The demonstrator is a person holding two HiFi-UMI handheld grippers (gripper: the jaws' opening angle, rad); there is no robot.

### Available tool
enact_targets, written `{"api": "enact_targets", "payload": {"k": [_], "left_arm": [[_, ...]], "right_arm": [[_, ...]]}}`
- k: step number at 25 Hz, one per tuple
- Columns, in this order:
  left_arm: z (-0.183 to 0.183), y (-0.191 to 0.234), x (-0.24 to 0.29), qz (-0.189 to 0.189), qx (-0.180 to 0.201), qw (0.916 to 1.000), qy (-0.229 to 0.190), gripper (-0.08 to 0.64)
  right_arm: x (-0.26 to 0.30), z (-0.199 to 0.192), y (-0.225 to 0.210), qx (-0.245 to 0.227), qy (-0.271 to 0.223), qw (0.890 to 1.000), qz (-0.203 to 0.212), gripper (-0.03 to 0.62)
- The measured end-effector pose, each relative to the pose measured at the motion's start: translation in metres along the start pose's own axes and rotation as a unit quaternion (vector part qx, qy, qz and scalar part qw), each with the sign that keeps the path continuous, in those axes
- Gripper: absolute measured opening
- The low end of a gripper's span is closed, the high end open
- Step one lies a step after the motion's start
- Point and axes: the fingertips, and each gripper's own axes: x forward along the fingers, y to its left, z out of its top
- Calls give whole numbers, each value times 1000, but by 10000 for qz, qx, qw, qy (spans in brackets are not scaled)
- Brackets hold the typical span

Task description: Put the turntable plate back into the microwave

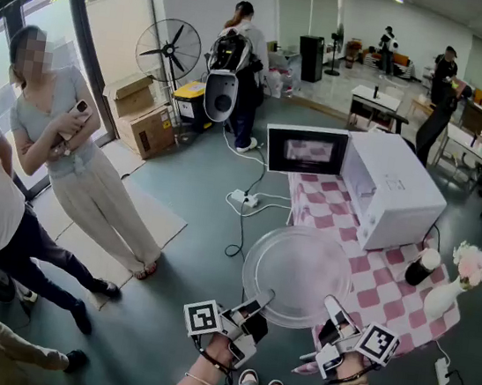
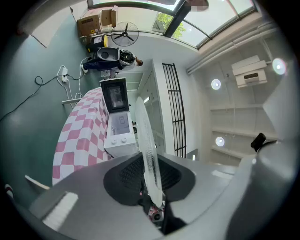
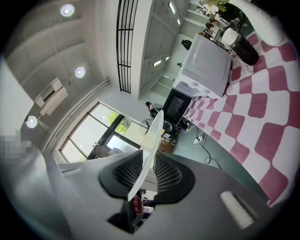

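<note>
Head view shows the left tongs (image 1: 253,312) and the right tongs (image 1: 335,316) each clamped on the near rim of the clear glass plate (image 1: 297,271). They hold it over the near edge of the checked counter (image 1: 391,293). The white microwave (image 1: 396,196) sits beyond the plate, apart from it, with its door (image 1: 305,149) swung open.

Office hall (desks (image 1: 374,97), cardboard boxes (image 1: 148,125))

We see the clear round glass turntable plate (image 1: 296,275) roughly level at lower centre of the head view. The white boxy microwave (image 1: 396,196) sits upper right, door swung open.
</note>
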Motion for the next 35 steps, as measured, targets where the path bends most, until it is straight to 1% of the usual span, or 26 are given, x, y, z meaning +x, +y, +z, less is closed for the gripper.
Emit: {"api": "enact_targets", "payload": {"k": [4, 7, 9, 11, 14, 15, 17, 20, 22, 23, 25, 26, 28, 29, 31, 33, 35], "left_arm": [[2, 3, -4, 9, 4, 10000, 0, 43], [3, 2, -4, -29, -4, 10000, 3, 43], [3, 3, -4, -22, -7, 10000, 9, 43], [4, 4, -4, -3, -1, 10000, 26, 43], [5, 4, -5, -50, -22, 10000, 59, 43], [7, 4, -5, -66, -11, 10000, 69, 43], [13, 5, -6, -74, 6, 9999, 81, 43], [26, 10, -6, -34, 20, 9999, 109, 43], [36, 14, -5, -33, 22, 9998, 169, 43], [40, 15, -4, -40, 24, 9998, 209, 43], [50, 19, -3, -55, 71, 9995, 296, 43], [55, 22, -2, -57, 90, 9994, 339, 43], [62, 27, 2, -38, 70, 9991, 424, 43], [64, 28, 5, -31, 52, 9989, 464, 43], [69, 33, 11, -26, 22, 9986, 529, 43], [75, 39, 18, -6, -13, 9983, 575, 44], [84, 46, 28, 12, -61, 9980, 626, 44]], "right_arm": [[3, -7, 1, 201, -19, 9998, 23, 78], [1, -9, -3, 224, -11, 9996, -189, 78], [0, -9, -5, 246, -16, 9994, -247, 78], [2, -9, -1, 238, -37, 9996, -133, 78], [8, -6, 12, -83, -69, 9995, 280, 81], [11, -6, 15, -156, -67, 9992, 348, 81], [14, -8, 13, -91, -50, 9998, 188, 81], [30, -7, 19, -189, -80, 9990, 401, 81], [37, -11, 12, 49, -117, 9997, 186, 81], [42, -13, 12, 148, -150, 9996, 207, 81], [53, -13, 15, 108, -205, 9991, 360, 81], [57, -13, 13, 38, -219, 9992, 331, 81], [60, -12, 6, 16, -252, 9996, 110, 81], [63, -10, 5, 17, -279, 9996, 104, 81], [69, -7, 5, 149, -331, 9993, 112, 81], [74, -4, -4, 307, -356, 9989, -79, 81], [86, 2, -7, 355, -405, 9985, -20, 81]]}}
